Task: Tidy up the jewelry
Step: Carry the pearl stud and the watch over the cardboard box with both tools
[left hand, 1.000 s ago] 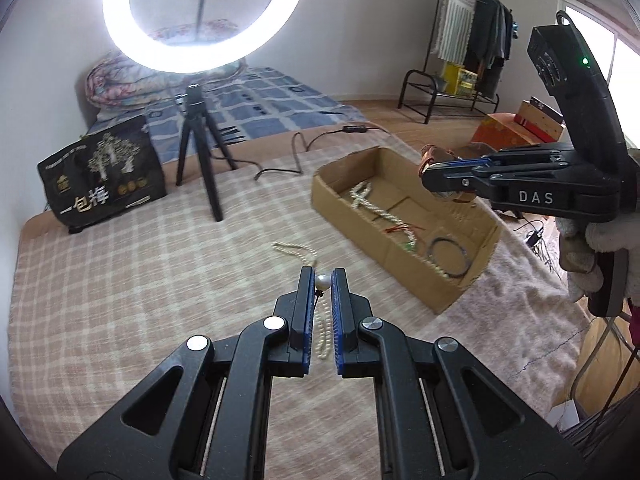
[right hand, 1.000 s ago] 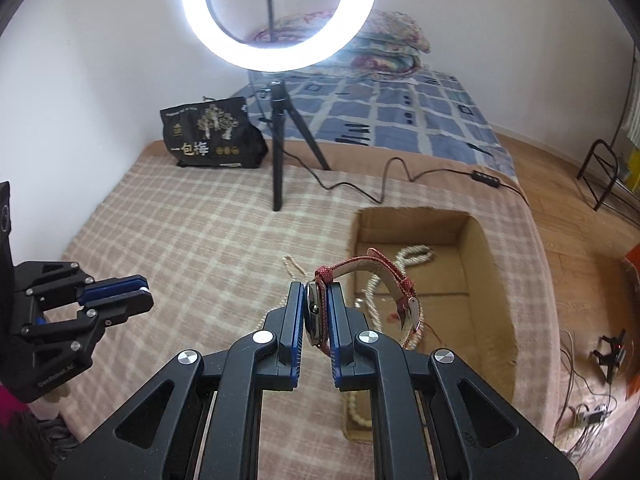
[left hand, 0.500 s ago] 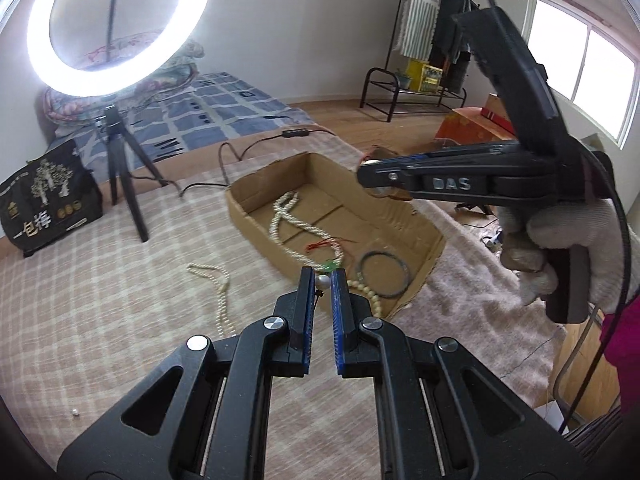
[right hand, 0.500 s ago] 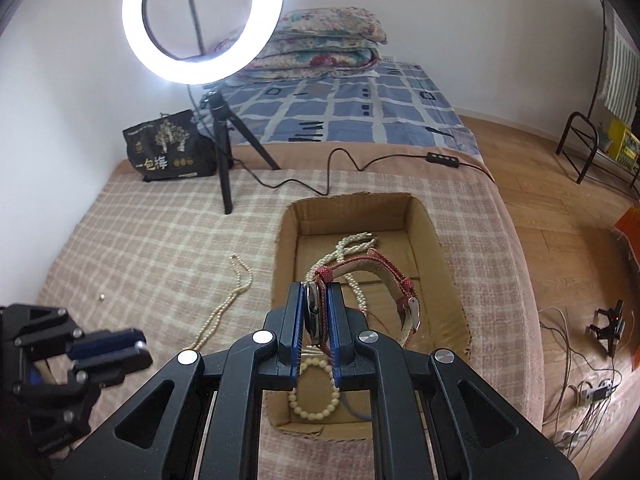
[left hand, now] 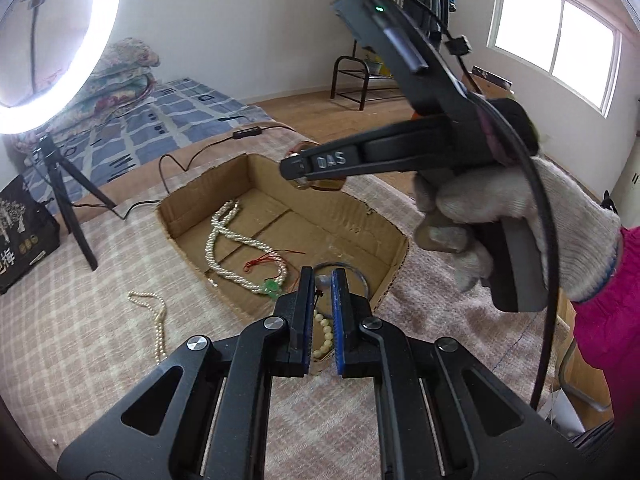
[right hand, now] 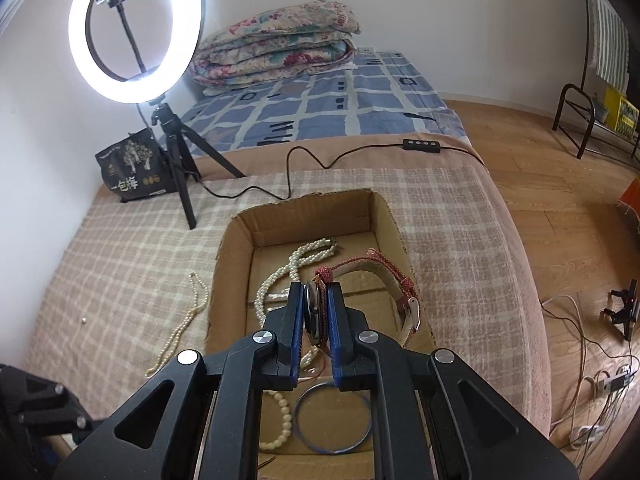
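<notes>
Right wrist view: right hand-held gripper [right hand: 315, 312] is clenching a wristwatch [right hand: 314, 312] by its case, red woven strap [right hand: 384, 270] arching off to the side, buckle end dangling over the cardboard box [right hand: 230, 264]. Watch case is stiff & prob. smooth, so gripping it flat-on looks sound; strap is floppy & could snag on the box wall. Left hand-held gripper [left hand: 321, 280] is pinching a small pearl-like bead [left hand: 321, 279] at its tips, just over the box's near edge. Bead is tiny, round, slippery. What hangs below it is hidden; dial can't be read.
</notes>
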### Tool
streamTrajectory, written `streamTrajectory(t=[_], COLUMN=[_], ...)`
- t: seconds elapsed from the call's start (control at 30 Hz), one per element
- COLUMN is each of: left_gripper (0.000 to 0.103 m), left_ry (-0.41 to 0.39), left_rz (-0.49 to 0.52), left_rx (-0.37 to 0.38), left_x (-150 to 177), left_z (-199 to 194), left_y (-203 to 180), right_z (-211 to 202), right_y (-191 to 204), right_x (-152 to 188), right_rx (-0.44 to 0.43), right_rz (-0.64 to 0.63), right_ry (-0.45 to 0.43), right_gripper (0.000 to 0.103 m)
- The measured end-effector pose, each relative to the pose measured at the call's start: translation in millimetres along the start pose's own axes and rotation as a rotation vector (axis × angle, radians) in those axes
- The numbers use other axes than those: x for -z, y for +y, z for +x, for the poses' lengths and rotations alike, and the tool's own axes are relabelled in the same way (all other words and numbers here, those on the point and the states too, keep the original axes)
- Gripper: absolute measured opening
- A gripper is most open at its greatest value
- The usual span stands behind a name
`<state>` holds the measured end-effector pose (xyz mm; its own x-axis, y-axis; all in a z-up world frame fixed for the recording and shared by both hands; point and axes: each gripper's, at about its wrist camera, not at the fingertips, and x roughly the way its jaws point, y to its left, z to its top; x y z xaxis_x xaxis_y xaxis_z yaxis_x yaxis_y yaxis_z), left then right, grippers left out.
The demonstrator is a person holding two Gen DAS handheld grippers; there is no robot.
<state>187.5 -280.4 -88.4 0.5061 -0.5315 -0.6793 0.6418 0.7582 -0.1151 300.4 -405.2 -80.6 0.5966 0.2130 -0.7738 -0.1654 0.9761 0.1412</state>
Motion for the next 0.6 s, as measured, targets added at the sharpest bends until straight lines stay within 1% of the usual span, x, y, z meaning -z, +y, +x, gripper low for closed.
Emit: streamTrajectory(t=[0.13, 0.3, 0.6], left_gripper=[0.006, 0.006, 0.006], left_ry=[0.010, 0.019, 0.021], left_rz=[0.023, 0.022, 0.008], left_rx=[0.008, 0.022, 0.024], left_x=[-2, -4, -5], left_z=[13, 25, 35], left_y=[-9, -11, -5], right_z=[10, 23, 39], right_y=[-8, -12, -10], right_x=[-5, -11, -17], right_rx=[-0.001, -0.003, -0.016], right_rz=[0.007, 0.008, 0.004], right_ry=[-0.003, 0.000, 0.005], right_gripper=[0.010, 0.010, 0.010])
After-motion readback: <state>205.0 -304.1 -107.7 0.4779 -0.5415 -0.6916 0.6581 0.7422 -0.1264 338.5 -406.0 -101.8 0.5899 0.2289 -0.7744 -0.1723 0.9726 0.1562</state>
